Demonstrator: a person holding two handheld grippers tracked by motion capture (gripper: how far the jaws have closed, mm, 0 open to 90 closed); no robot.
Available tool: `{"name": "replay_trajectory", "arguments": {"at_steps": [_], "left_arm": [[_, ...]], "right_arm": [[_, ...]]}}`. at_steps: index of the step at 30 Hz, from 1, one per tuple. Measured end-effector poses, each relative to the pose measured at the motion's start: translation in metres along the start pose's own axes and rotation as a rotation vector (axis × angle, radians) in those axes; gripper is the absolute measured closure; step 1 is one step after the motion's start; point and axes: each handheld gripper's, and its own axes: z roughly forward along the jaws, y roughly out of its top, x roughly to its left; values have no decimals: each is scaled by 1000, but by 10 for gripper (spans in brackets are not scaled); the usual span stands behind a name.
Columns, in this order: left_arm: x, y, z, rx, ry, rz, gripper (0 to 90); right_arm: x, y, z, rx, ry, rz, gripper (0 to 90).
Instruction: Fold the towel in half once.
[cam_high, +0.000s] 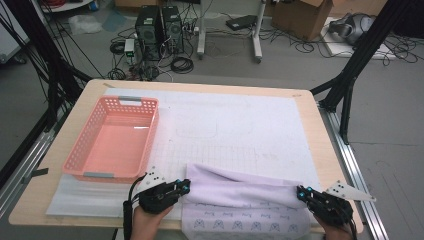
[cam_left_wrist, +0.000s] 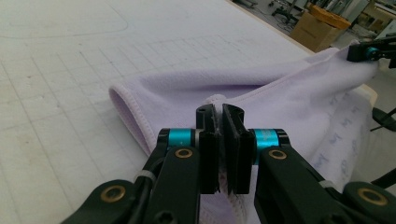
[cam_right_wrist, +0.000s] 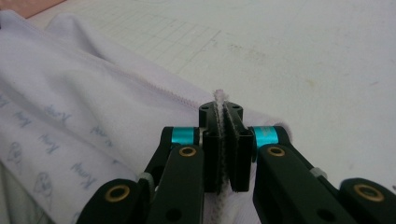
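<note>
A pale lilac cloth (cam_high: 240, 192) with small printed figures lies along the table's near edge, folded over and hanging off the front. My left gripper (cam_high: 186, 188) is shut on the cloth's left end; in the left gripper view the jaws (cam_left_wrist: 220, 109) pinch a hem of the cloth (cam_left_wrist: 261, 93). My right gripper (cam_high: 300, 192) is shut on the right end, and the right gripper view shows a thin edge of the cloth (cam_right_wrist: 93, 102) squeezed between the jaws (cam_right_wrist: 219, 106). The cloth is stretched between the two grippers.
A pink plastic basket (cam_high: 85, 150) stands at the table's left, close behind my left gripper. A white gridded mat (cam_high: 235, 125) covers most of the table. Computers, cables and boxes lie on the floor beyond the far edge.
</note>
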Motion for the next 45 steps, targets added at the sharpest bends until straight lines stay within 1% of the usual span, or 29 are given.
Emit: {"name": "replay_trajectory", "arguments": {"at_steps": [2, 5, 8, 10, 13, 15, 17, 18, 19, 20, 23, 24, 25, 26, 27, 28, 29, 31, 32, 34, 36, 37, 38, 39, 40, 41, 42, 43, 45], "left_arm": [[-3, -3, -3, 1, -1, 2, 844], [-9, -8, -7, 5, -10, 2, 843], [-14, -13, -12, 11, -14, 7, 843], [-17, -15, -14, 13, -15, 5, 842], [-19, -18, -17, 16, -14, 1, 839], [-21, -20, -19, 17, -12, -1, 833], [-21, -21, -19, 16, 1, -8, 779], [-20, -20, -19, 13, 12, -23, 692], [-19, -20, -19, 10, 16, -33, 609], [-18, -20, -19, 3, 19, -37, 569], [-14, -18, -21, -23, 33, -43, 510], [-13, -18, -21, -30, 39, -49, 503], [-11, -17, -21, -34, 43, -50, 502], [-10, -17, -21, -32, 46, -51, 501], [-9, -16, -21, -34, 52, -49, 501], [-8, -16, -21, -36, 57, -50, 500], [-7, -15, -20, -38, 59, -50, 498], [-5, -13, -19, -40, 61, -48, 495], [-4, -12, -19, -39, 58, -46, 494], [-3, -12, -17, -31, 57, -41, 491], [-1, -10, -15, -25, 60, -29, 489], [0, -9, -14, -22, 60, -23, 487], [1, -8, -12, -21, 61, -19, 484], [2, -7, -11, -19, 61, -15, 478], [4, -5, -9, -17, 62, -14, 472], [6, -4, -7, -16, 64, -13, 466], [7, -3, -5, -11, 65, -13, 458], [9, -2, -3, -9, 65, -13, 453], [13, 1, 2, 1, 69, -13, 439]], "right_arm": [[2, -3, -4, -5, 2, -7, 859], [5, -9, -12, 2, 3, -9, 859], [7, -15, -21, -6, 6, -9, 859], [9, -19, -27, -9, 11, -18, 859], [13, -26, -33, 14, 23, -24, 859], [16, -30, -35, 40, 36, -25, 853], [18, -33, -36, 79, 51, -28, 762], [19, -34, -37, 84, 35, -47, 691], [19, -34, -38, 70, 18, -44, 638], [18, -32, -40, 48, 12, -32, 616], [10, -23, -44, -32, 6, -3, 609], [7, -19, -42, -45, -3, 0, 616], [4, -16, -40, -49, -17, 13, 627], [0, -13, -36, -47, -38, 13, 642], [-2, -12, -32, -35, -54, 21, 646], [-8, -11, -24, -15, -88, 19, 646], [-12, -10, -17, -2, -109, 29, 645], [-20, -8, -1, 28, -112, 46, 646], [-22, -6, 6, 43, -106, 42, 659], [-25, -4, 21, 67, -60, 29, 727], [-27, -3, 36, 106, -66, 6, 758], [-28, -3, 42, 135, -97, -14, 791], [-30, -3, 43, 119, -118, -26, 800], [-33, -2, 43, 120, -152, -21, 812], [-33, -1, 43, 122, -198, -32, 809], [-34, 0, 44, 134, -241, -44, 768], [-35, 0, 43, 133, -230, -25, 769], [-36, 0, 42, 125, -218, -22, 758], [-37, 1, 39, 98, -171, -13, 711]]}}
